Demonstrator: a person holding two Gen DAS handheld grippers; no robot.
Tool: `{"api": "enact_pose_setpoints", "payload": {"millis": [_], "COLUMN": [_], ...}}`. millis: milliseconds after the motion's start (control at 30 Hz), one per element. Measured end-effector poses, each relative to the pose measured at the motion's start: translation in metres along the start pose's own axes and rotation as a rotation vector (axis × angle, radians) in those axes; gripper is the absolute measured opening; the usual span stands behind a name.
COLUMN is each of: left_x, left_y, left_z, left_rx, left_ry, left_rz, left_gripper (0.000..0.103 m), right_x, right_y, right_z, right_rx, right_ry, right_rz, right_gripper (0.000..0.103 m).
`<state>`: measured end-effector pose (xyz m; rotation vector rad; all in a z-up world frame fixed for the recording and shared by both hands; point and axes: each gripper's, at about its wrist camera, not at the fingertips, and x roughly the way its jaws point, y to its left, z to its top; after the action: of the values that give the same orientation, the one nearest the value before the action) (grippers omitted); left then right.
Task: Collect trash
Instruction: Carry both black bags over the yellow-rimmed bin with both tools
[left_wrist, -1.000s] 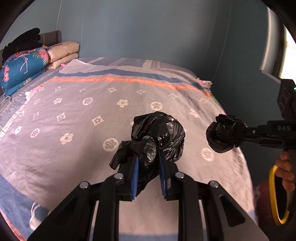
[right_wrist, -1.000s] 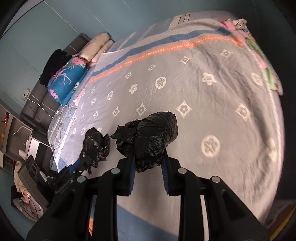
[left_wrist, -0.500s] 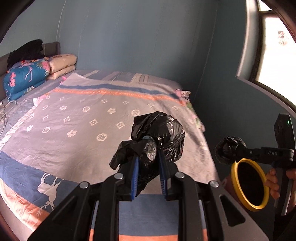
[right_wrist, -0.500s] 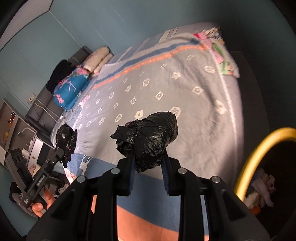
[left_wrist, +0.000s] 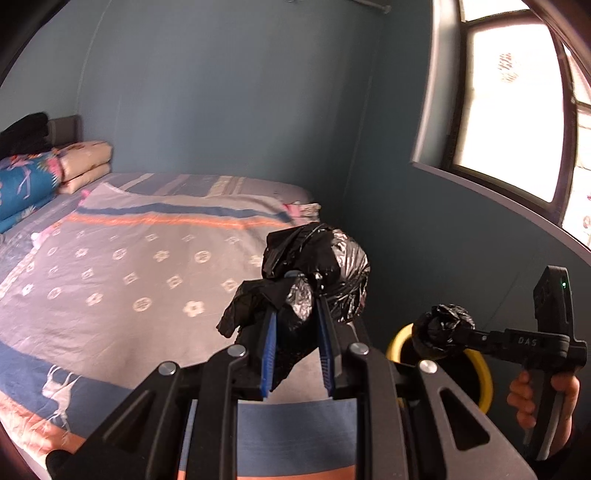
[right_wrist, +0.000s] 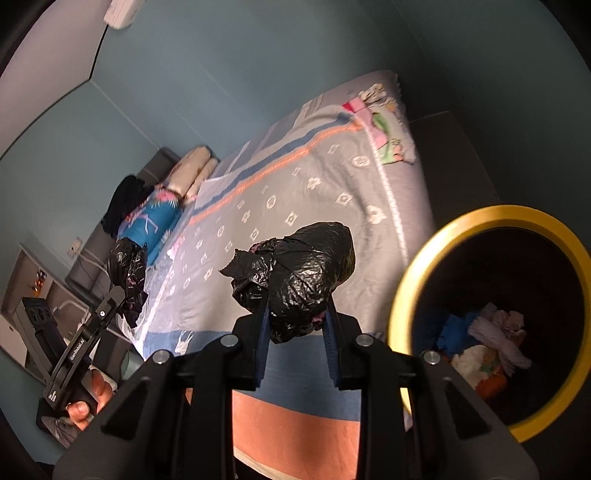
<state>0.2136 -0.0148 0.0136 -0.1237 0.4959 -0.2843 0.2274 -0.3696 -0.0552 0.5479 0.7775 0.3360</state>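
My left gripper (left_wrist: 295, 325) is shut on a knotted black trash bag (left_wrist: 317, 273) and holds it in the air past the foot of the bed. My right gripper (right_wrist: 295, 317) is shut on a second black trash bag (right_wrist: 299, 269). In the left wrist view the right gripper's bag (left_wrist: 441, 330) hangs just over a yellow-rimmed bin (left_wrist: 484, 380). In the right wrist view the bin (right_wrist: 417, 269) sits close at the right, with crumpled cloth and paper inside. The left gripper's bag (right_wrist: 127, 269) shows far left there.
A bed with a grey flower-patterned cover (left_wrist: 122, 266) fills the left and middle. Folded blankets and pillows (left_wrist: 33, 177) lie at its head. A blue wall and a bright window (left_wrist: 517, 110) stand to the right. Shelving (right_wrist: 33, 306) stands beyond the bed.
Both grippers have pulled back from above the bed toward its foot, each still holding its bag. The yellow-rimmed bin has come close beside the right gripper.
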Motion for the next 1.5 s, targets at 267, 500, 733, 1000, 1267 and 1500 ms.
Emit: {"api": "enact_pose_setpoints", "payload": {"millis": [267, 500, 733, 1000, 1267, 1500], "left_x": [0.018, 0.042, 0.073, 0.108, 0.152, 0.184], "left_y": [-0.068, -0.113, -0.142, -0.159, -0.179, -0.192], "left_z": [0.002, -0.005, -0.014, -0.024, -0.041, -0.053], "left_rx": [0.097, 0.165, 0.192, 0.198, 0.208, 0.197], "left_ry": [-0.005, 0.013, 0.059, 0.113, 0.163, 0.225], "left_rz": [-0.073, -0.115, -0.151, -0.173, -0.199, -0.227], "left_gripper": [0.019, 0.019, 0.019, 0.02, 0.02, 0.02], "right_x": [-0.054, -0.079, -0.087, -0.08, -0.063, -0.053], "right_y": [-0.044, -0.072, -0.082, -0.089, -0.106, -0.118], "right_z": [-0.011, -0.02, -0.025, -0.022, -0.015, -0.007], "right_rx": [0.054, 0.076, 0.036, 0.003, 0.042, 0.061], "right_ry": [-0.136, -0.187, -0.214, -0.212, -0.18, -0.171], "right_rz": [-0.109, -0.179, -0.287, -0.381, -0.408, -0.405], "right_gripper": [0.026, 0.026, 0.027, 0.027, 0.027, 0.027]}}
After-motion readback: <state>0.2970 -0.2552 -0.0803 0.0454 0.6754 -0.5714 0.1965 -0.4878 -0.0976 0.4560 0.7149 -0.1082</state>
